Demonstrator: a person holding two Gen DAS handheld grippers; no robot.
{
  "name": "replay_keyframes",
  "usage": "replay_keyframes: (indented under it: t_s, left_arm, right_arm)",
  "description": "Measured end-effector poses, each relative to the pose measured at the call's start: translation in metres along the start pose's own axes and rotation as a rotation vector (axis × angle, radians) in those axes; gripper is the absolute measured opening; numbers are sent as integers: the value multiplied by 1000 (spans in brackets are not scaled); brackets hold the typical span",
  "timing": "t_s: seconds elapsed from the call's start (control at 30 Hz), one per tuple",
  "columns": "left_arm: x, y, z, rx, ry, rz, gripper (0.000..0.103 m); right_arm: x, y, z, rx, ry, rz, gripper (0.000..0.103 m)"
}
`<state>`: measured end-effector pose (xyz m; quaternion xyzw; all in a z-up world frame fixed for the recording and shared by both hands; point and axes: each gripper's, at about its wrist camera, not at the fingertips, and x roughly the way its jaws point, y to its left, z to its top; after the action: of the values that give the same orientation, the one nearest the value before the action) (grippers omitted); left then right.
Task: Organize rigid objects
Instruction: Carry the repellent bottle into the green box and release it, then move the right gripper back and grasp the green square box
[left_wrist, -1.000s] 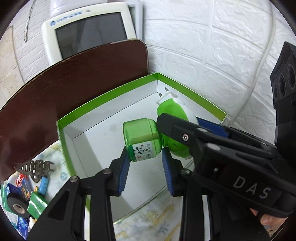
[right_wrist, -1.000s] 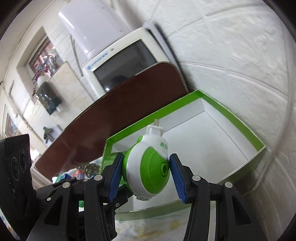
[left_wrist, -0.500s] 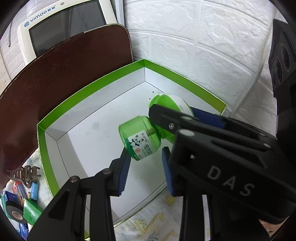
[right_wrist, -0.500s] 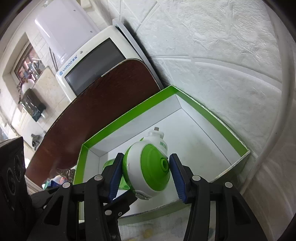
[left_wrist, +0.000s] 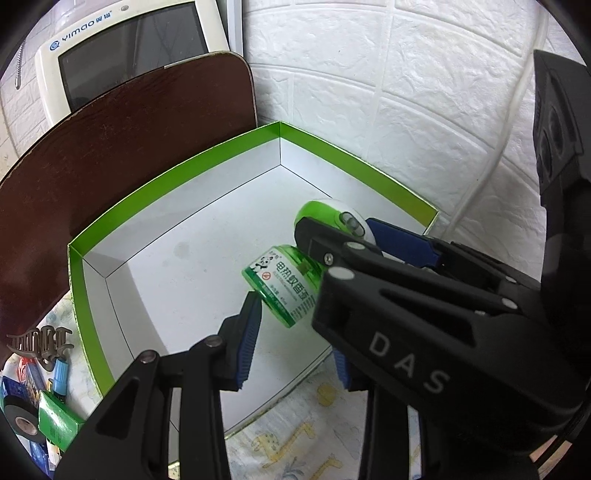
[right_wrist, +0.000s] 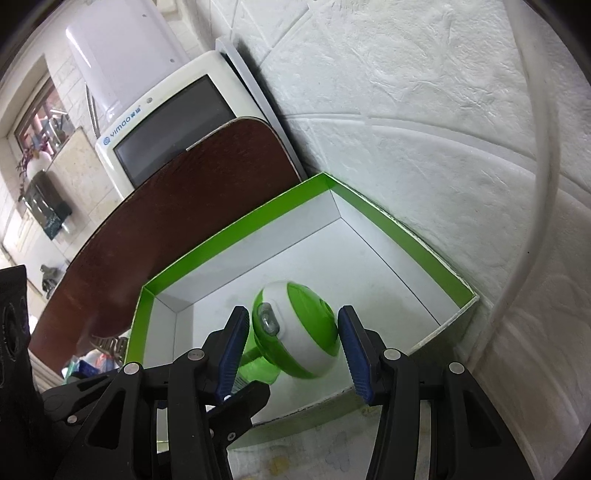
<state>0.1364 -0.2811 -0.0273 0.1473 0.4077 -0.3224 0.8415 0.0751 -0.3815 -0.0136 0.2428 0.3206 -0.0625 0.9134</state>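
Note:
A plug-in repeller, with a green-and-white round head on a green labelled bottle, lies tilted low inside the green-rimmed white box. My right gripper is shut on the head, one blue pad against each side. My left gripper has the bottle at its fingertips, and its jaws are opening slightly. Its left pad touches the bottle's bottom edge. Its other pad is mostly hidden behind the right gripper's black body.
The box sits in a corner against the white textured wall, with a dark brown board and a white screen unit behind it. A white cable runs down the wall. A tape roll, small green box and hair clip lie left on the patterned cloth.
Both grippers sank with the repeller deeper into the box. The repeller turned: the bottle's label now faces up and the head's clear window shows.

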Motion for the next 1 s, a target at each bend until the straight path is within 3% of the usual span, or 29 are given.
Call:
replay_keyframes:
  t_s: [0.27, 0.57, 0.77, 1.0]
  left_arm:
    - [-21, 11, -11, -36, -24, -8, 38]
    - [-55, 42, -29, -107, -91, 60, 45]
    - [-81, 93, -66, -225, -136, 202, 50]
    - [-107, 157, -124, -399, -132, 379, 50]
  right_arm:
    - [-4, 2, 0, 32, 0, -30, 52]
    - [-19, 20, 4, 24, -37, -39, 52]
    - [-32, 72, 0, -113, -72, 82, 52]
    - [-24, 146, -21, -279, 10, 266, 55]
